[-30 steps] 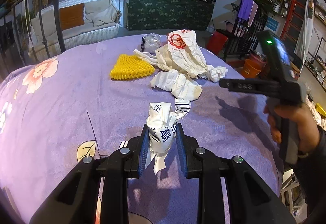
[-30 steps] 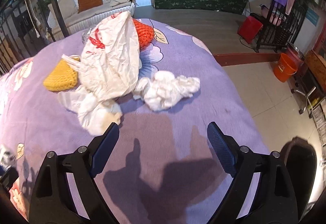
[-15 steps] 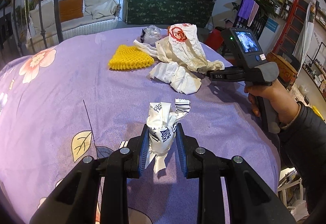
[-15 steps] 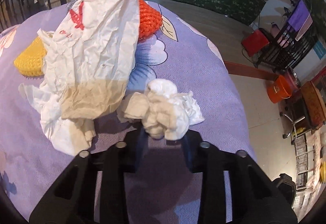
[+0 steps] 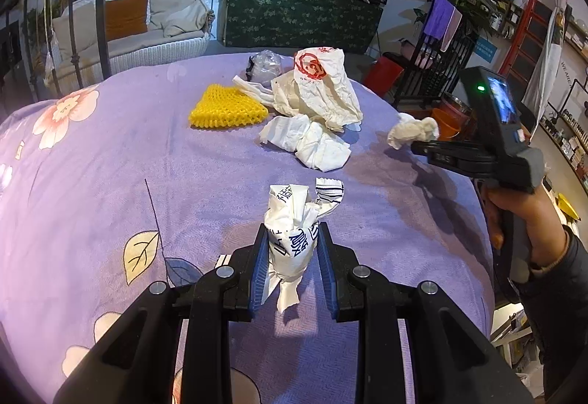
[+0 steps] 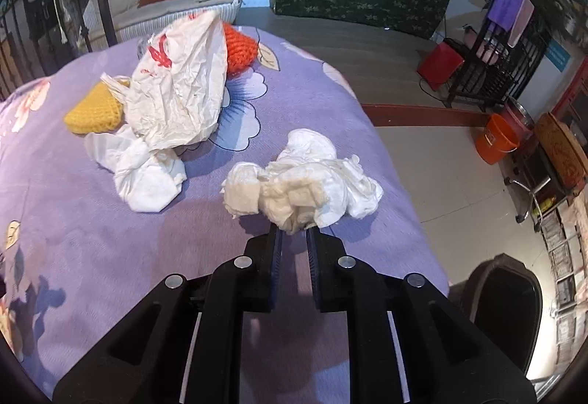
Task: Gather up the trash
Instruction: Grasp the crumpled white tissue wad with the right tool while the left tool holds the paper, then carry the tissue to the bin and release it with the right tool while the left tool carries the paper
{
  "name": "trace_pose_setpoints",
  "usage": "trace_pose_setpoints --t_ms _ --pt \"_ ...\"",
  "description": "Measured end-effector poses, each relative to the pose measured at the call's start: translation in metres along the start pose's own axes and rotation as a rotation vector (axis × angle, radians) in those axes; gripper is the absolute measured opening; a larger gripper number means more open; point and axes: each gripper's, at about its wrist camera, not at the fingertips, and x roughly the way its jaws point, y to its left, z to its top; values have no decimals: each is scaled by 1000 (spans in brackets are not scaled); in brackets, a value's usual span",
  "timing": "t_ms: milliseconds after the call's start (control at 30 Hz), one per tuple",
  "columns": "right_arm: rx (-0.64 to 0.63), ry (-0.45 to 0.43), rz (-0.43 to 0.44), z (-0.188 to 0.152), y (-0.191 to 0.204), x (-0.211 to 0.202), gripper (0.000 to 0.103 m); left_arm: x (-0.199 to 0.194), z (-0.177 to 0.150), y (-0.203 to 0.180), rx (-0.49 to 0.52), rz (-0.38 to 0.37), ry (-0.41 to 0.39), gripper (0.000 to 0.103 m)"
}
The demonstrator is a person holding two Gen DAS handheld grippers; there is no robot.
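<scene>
My left gripper (image 5: 292,233) is shut on a crumpled white wrapper with blue print (image 5: 292,216), held just above the purple flowered cloth (image 5: 110,165). My right gripper (image 6: 294,233) is closing its jaws on a wad of white tissue (image 6: 301,183), which the pads pinch at its lower end. In the left wrist view that right gripper (image 5: 417,146) hangs at the right, held by a hand, with the tissue wad (image 5: 411,132) lifted off the cloth.
On the cloth lie a white plastic bag with red print (image 5: 316,88), crumpled white paper (image 5: 312,143), a yellow foam net (image 5: 226,108), an orange net (image 6: 239,43) and a clear bag (image 5: 264,67). A dark bin (image 6: 507,301) stands on the floor at lower right.
My right gripper went from wide open to shut on the tissue wad and carried it off the cloth toward the right edge. The left gripper kept still with its wrapper.
</scene>
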Motion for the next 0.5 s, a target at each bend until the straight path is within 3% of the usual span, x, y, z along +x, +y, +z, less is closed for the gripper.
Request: trace_pose_setpoints --t_ms 500 --pt "128 -89 84 -70 -39 -94 14 -14 -3 -44 56 -69 -26 25"
